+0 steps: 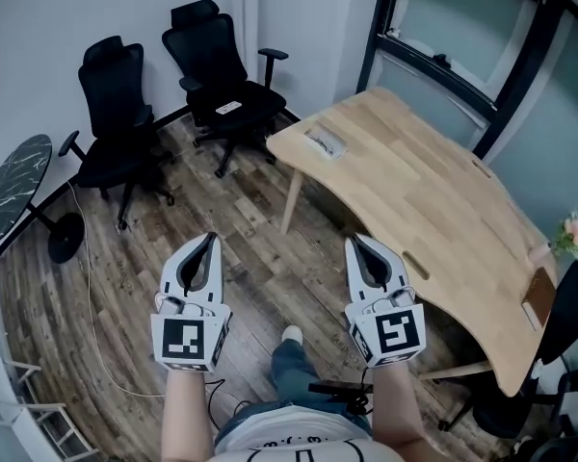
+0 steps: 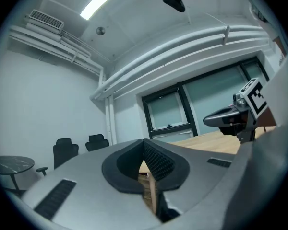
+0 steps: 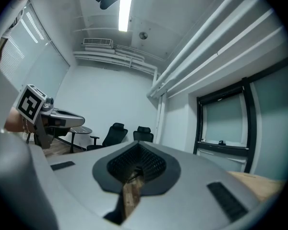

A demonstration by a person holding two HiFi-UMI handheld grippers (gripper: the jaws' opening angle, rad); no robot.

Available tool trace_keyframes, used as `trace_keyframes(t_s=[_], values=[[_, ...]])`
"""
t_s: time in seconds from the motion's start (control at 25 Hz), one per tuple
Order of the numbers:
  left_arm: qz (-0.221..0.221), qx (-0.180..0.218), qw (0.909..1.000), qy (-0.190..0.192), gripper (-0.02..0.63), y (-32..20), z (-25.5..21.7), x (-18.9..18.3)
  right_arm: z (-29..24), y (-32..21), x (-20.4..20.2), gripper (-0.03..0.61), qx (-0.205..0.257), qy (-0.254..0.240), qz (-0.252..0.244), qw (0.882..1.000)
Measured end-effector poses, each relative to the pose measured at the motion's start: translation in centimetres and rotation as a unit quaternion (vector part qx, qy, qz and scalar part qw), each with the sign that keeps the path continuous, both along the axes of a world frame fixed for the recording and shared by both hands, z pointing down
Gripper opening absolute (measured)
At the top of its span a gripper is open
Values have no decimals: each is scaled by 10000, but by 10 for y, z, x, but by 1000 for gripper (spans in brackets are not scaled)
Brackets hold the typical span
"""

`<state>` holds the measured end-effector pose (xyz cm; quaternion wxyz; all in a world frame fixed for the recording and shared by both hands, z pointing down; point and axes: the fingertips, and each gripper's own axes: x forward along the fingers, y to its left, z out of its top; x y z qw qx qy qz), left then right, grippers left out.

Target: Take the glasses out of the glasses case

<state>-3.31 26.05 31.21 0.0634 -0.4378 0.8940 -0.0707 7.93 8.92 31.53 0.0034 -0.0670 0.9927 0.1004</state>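
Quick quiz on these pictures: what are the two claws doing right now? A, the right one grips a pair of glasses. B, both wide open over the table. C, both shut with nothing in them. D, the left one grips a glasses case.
C: the left claw and the right claw are both closed and empty, held over the wooden floor beside the table.

Grey left claw (image 1: pixel 210 239), right claw (image 1: pixel 355 242)

The left tool (image 1: pixel 209 240) and right tool (image 1: pixel 357 243) hang side by side over the floor (image 1: pixel 260 221), with the tabletop (image 1: pixel 433 200) to their right. A small object (image 1: pixel 325 142) lies on its far end. Behind stand an office chair (image 1: pixel 116 114) and a second chair (image 1: pixel 222 75), with a round table (image 1: pixel 14 176) far left.
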Motion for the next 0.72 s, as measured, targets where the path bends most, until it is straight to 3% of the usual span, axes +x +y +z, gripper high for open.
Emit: trace_keyframes(t_s=[0.28,0.72], values=[[349,-1,9994,2,15,-104,-7,-104,-4,-87,-93,12,181,152,207,9995],[1047,-87,9944,112,15,-220,4,-187,4,-181,-151,12,174,333,858,9956]])
